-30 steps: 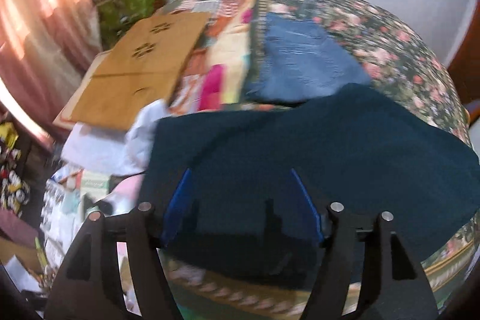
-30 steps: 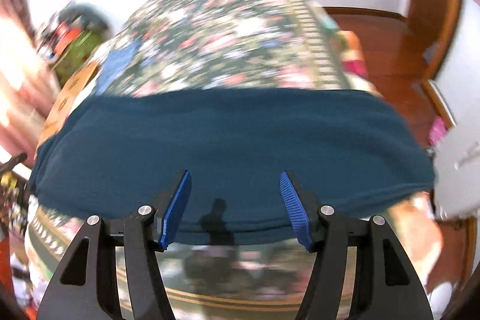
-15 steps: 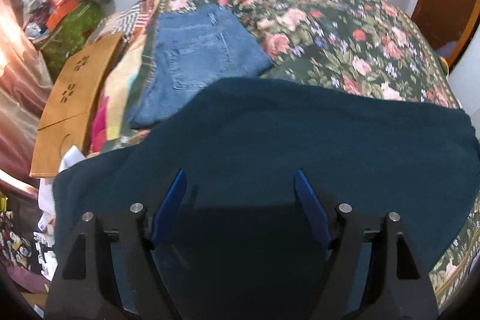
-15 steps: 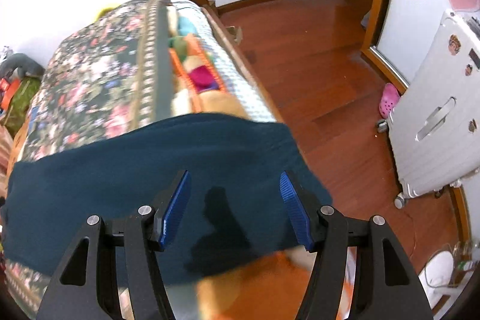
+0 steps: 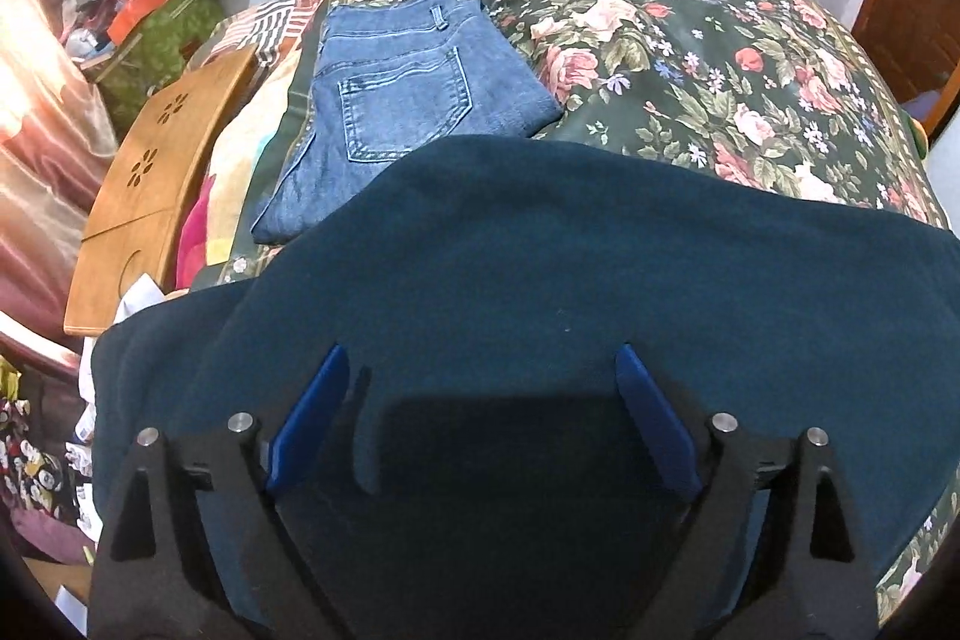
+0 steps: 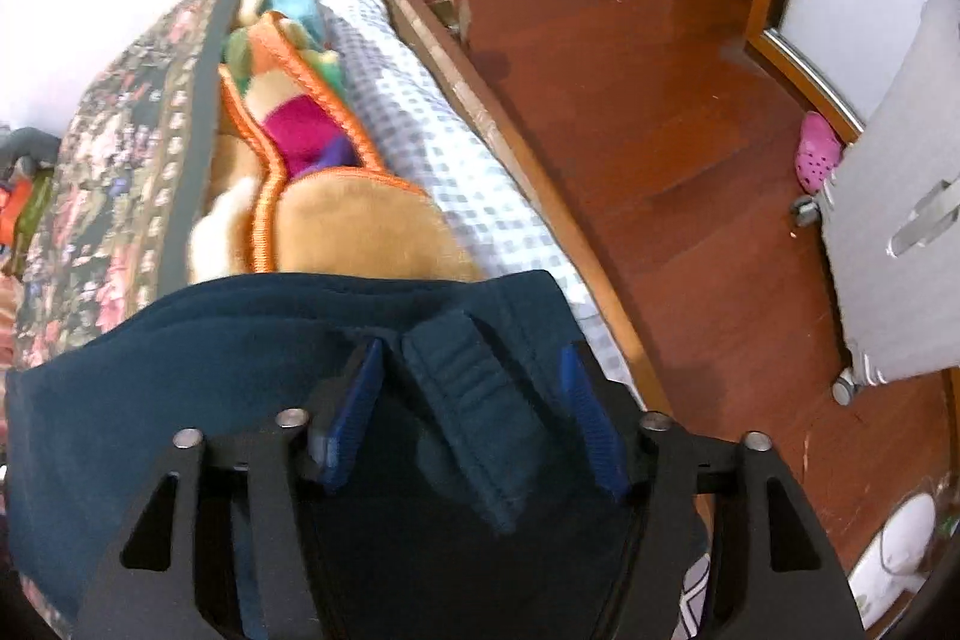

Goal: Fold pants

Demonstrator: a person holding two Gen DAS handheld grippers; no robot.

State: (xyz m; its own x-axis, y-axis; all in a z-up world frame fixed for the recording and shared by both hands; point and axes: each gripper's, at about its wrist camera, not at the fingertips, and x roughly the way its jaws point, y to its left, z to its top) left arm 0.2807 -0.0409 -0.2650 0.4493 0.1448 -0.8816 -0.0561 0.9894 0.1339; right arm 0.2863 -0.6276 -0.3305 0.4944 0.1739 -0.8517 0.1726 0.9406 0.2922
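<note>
The left gripper [image 5: 480, 400] hangs wide open and empty over the dark teal pants [image 5: 600, 268], which lie across the near edge of the bed [image 5: 690, 40], just in front of folded jeans [image 5: 396, 100]. The right gripper [image 6: 468, 400], also wide open, straddles a raised ribbed band at the pants' end by the bed's right edge, gripping nothing. I judge the step is picking up for a fold; next, both jaws must close on cloth.
</note>
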